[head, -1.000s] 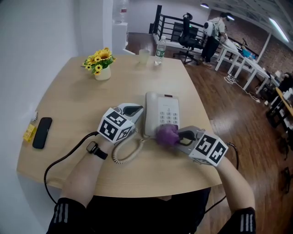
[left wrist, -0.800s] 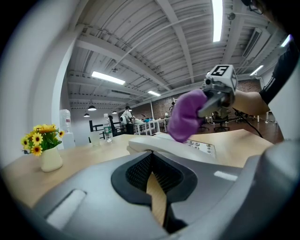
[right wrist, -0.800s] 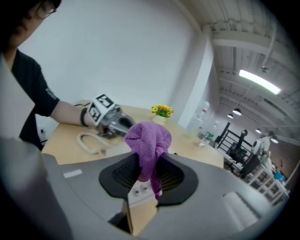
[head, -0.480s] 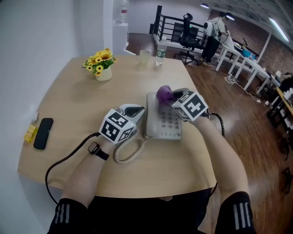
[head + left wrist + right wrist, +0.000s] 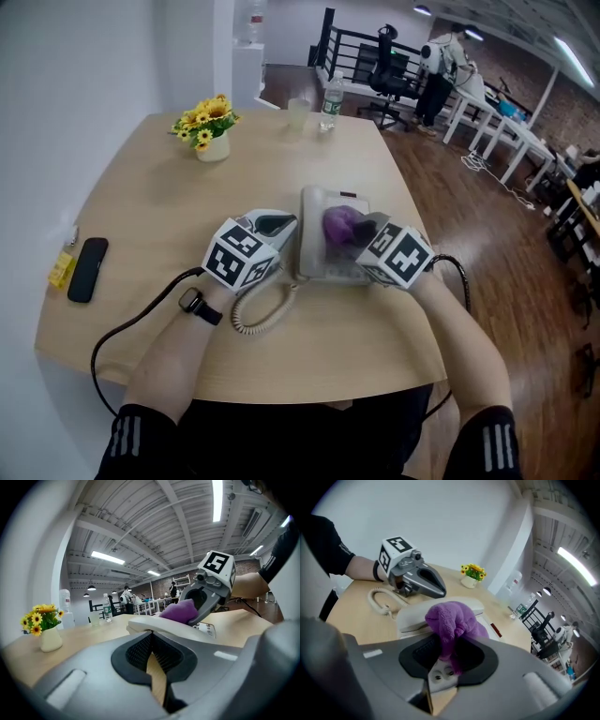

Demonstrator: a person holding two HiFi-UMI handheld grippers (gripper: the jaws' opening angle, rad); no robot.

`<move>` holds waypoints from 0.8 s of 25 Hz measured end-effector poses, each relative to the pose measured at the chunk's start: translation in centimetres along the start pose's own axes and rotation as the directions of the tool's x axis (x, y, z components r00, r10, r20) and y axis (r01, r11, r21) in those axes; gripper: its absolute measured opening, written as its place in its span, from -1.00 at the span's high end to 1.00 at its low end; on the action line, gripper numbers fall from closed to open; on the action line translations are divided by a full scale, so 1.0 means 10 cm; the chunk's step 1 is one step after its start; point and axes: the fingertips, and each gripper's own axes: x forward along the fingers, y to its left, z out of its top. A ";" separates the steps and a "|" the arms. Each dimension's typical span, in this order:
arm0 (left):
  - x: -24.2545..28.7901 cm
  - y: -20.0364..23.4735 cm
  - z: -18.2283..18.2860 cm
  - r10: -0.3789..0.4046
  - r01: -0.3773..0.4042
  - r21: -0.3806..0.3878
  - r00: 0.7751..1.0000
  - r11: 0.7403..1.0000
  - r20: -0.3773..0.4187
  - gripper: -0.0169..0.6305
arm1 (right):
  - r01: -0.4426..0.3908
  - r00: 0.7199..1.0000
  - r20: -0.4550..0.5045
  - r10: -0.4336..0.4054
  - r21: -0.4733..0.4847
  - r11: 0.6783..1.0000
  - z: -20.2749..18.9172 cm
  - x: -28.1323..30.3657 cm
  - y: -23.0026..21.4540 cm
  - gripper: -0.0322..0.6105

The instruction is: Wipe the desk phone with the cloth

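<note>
The right hand-held gripper (image 5: pixel 447 654) is closed on a purple cloth (image 5: pixel 452 620). The cloth bulges out as a soft wad just ahead of the jaws and sits on the keypad of the desk phone (image 5: pixel 312 239), directly under the tips. The left hand-held gripper (image 5: pixel 151 639) has its jaws together with nothing in them. It is low over the bench (image 5: pixel 141 206), with the phone's handset just in front of it. The cloth looks light, fluffy and yielding, so it should press down between the keys. A pinch at its edge could slip, so holding the bunched middle seems safer. The phone looks like light plastic and may slide when pushed.
</note>
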 end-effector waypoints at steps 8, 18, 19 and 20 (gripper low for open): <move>-0.01 0.01 0.00 0.002 -0.002 -0.003 1.000 1.000 0.004 0.97 | -0.043 0.998 0.040 0.047 -0.088 0.995 -0.18 -0.28 0.74 0.57; -0.01 0.01 0.00 0.003 -0.003 -0.004 1.000 1.000 0.006 0.97 | -0.021 0.990 0.136 0.040 -0.136 0.990 -0.10 -0.51 1.00 0.57; -0.02 0.02 0.00 0.004 -0.004 -0.005 1.000 1.000 0.006 0.97 | -0.017 0.991 0.132 0.036 -0.142 0.990 -0.11 -0.47 0.99 0.57; -0.02 0.02 -0.01 0.005 -0.005 -0.007 1.000 1.000 0.006 0.97 | -0.019 0.991 0.125 0.037 -0.143 0.990 -0.14 -0.42 0.98 0.57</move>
